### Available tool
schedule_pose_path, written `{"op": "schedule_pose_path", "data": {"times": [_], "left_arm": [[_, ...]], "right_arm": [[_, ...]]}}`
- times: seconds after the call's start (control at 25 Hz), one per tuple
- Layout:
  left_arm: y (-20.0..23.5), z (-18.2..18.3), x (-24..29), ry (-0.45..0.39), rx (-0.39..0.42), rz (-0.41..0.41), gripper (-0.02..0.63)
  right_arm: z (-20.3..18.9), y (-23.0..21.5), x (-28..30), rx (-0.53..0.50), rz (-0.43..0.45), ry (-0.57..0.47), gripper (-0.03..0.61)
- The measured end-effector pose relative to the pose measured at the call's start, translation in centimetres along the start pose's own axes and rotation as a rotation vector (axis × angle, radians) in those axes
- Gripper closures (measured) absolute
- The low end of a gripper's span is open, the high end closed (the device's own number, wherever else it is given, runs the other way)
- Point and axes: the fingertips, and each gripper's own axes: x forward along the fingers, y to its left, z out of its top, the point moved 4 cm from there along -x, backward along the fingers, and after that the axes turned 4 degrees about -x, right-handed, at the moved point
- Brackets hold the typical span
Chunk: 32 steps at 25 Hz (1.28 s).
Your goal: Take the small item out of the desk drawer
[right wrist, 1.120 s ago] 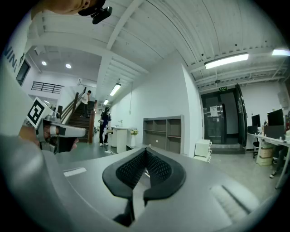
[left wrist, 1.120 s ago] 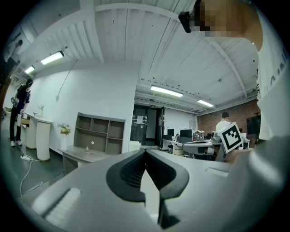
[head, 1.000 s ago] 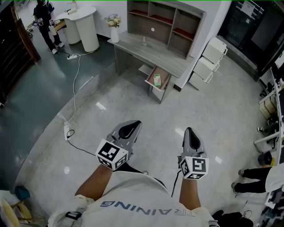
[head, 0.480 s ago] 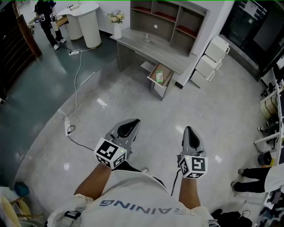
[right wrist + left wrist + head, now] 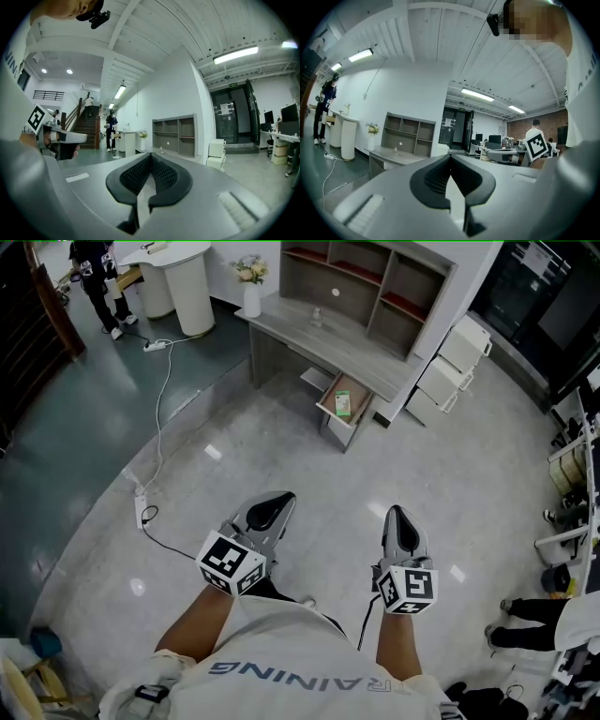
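Observation:
A grey desk point(image 5: 319, 334) stands far ahead by the wall. Its drawer point(image 5: 331, 414) is pulled out, and a small green-and-white item point(image 5: 342, 404) lies in it. Both grippers are held low in front of the person, well short of the desk. My left gripper point(image 5: 279, 500) points up and right; its jaws meet with nothing between them point(image 5: 450, 155). My right gripper point(image 5: 396, 513) points straight ahead, shut and empty point(image 5: 151, 154). The desk also shows small in the left gripper view point(image 5: 391, 155).
An open shelf unit point(image 5: 375, 282) sits on the desk, with a flower vase point(image 5: 250, 285) at its left end. White cabinets point(image 5: 452, 360) stand right of the desk. A power strip point(image 5: 141, 513) and its cable cross the floor at left. Someone stands at a white counter point(image 5: 192, 287).
The desk and its drawer have slid slightly right and down in the head view as the person walks on. Both grippers keep their pose and stay shut.

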Motion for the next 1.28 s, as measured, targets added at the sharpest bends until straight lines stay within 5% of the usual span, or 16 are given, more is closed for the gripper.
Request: {"op": "schedule_pose_path", "data": {"times": [0.68, 1.28], "left_arm": [[15.9, 3.9, 5.4, 0.020, -0.029, -0.111, 0.613], [22.5, 5.5, 14.2, 0.034, -0.011, -0.065, 0.613]], "right_arm": [[3.9, 4.9, 14.7, -0.044, -0.093, 0.006, 0.563], [4.5, -0.3, 26.6, -0.081, -0.043, 0.008, 0.563]]}}
